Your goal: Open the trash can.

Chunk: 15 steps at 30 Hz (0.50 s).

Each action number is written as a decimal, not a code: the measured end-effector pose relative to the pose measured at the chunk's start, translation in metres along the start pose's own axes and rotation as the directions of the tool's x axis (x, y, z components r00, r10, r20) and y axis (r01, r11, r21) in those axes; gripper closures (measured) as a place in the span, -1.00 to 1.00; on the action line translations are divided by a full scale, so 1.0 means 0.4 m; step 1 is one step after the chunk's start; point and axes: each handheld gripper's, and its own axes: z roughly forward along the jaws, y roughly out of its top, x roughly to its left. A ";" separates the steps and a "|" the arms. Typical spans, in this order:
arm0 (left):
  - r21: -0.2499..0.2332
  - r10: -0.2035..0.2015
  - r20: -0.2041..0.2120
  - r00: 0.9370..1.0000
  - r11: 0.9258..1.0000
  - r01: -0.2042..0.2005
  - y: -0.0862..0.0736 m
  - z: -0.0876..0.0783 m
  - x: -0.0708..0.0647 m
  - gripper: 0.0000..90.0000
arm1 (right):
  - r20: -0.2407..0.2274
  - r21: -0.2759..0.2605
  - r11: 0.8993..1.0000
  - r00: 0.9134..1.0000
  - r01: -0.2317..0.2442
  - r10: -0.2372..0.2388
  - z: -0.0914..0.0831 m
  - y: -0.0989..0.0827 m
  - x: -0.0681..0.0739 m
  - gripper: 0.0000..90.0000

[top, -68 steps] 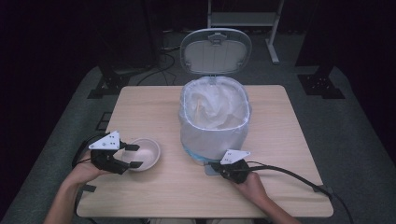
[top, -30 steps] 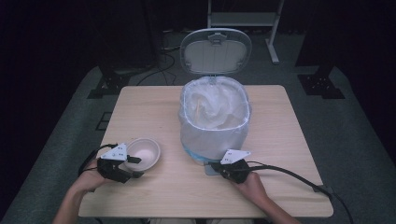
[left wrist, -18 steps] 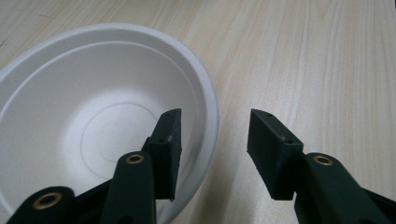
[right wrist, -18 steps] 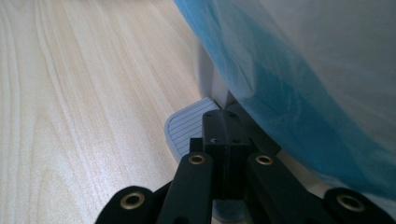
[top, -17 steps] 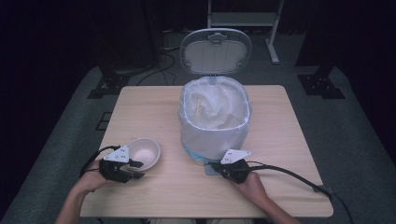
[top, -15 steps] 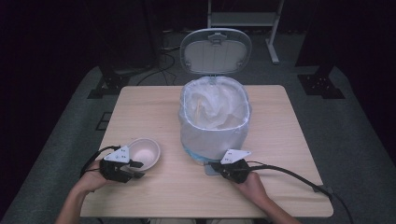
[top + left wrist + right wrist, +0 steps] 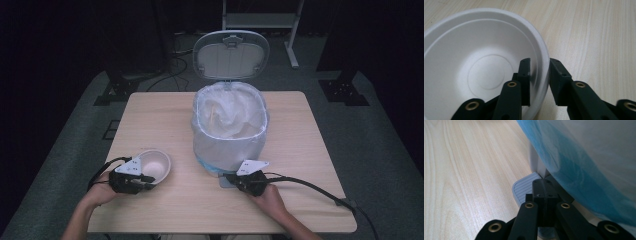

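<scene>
**White bowl caught by its rim, pedal under closed jaws**

White foam bowl (image 7: 484,72) sits on the wooden table (image 7: 300,150), and the left gripper (image 7: 539,72) has its jaws astride the near rim – one finger (image 7: 525,75) inside the bowl, the other outside on the table side. The jaws have just been closing, and the wall of the bowl now fills the narrow gap between them, the pads pressing on it. The right gripper (image 7: 545,188) has its jaws fully together, tips resting on the grey ribbed pedal (image 7: 524,187) of the bin (image 7: 230,130) – its lid (image 7: 231,54) stands up, and the white liner bag (image 7: 584,155) bulges just beside the fingers.
</scene>
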 end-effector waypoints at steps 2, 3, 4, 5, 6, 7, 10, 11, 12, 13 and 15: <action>-0.007 -0.005 0.002 1.000 1.000 0.005 0.005 -0.005 0.000 0.65 | -0.003 -0.001 1.000 1.000 -0.002 0.002 0.000 0.000 0.000 1.00; -0.013 -0.010 0.005 1.000 1.000 0.011 0.007 -0.007 -0.001 0.67 | -0.003 -0.001 1.000 1.000 -0.002 0.002 0.000 0.000 0.000 1.00; -0.015 -0.009 0.009 1.000 1.000 0.009 0.011 -0.011 -0.001 0.68 | -0.003 -0.001 1.000 1.000 -0.003 0.003 0.000 0.000 -0.001 1.00; -0.019 -0.009 0.023 1.000 1.000 0.010 0.015 -0.015 -0.002 0.69 | -0.004 -0.001 1.000 1.000 -0.003 0.003 0.000 0.000 -0.001 1.00; -0.028 -0.003 0.038 0.999 1.000 0.004 0.017 -0.018 -0.003 0.70 | -0.004 -0.001 1.000 1.000 -0.003 0.003 0.000 0.000 -0.001 1.00; -0.030 0.003 0.043 0.999 1.000 -0.002 0.019 -0.019 -0.004 0.72 | -0.005 0.000 1.000 1.000 -0.005 0.005 0.000 0.000 -0.001 1.00; -0.042 0.007 0.062 0.998 0.999 -0.004 0.025 -0.025 -0.008 0.74 | -0.004 -0.001 1.000 1.000 -0.005 0.005 0.000 0.000 -0.001 1.00; -0.044 0.009 0.065 0.998 0.999 -0.006 0.026 -0.026 -0.009 0.74 | -0.004 -0.001 1.000 1.000 -0.006 0.006 0.000 0.000 -0.001 1.00; -0.048 0.007 0.070 0.998 0.999 -0.004 0.028 -0.028 -0.009 0.75 | -0.005 -0.001 1.000 1.000 -0.006 0.006 0.000 0.000 -0.001 1.00; -0.056 0.004 0.077 0.997 0.998 0.000 0.029 -0.030 -0.009 0.76 | -0.005 -0.001 1.000 1.000 -0.006 0.006 0.000 0.000 -0.001 1.00; -0.061 0.001 0.084 0.996 0.998 0.005 0.030 -0.034 -0.008 0.77 | -0.006 -0.001 1.000 1.000 -0.007 0.007 0.000 0.000 -0.001 1.00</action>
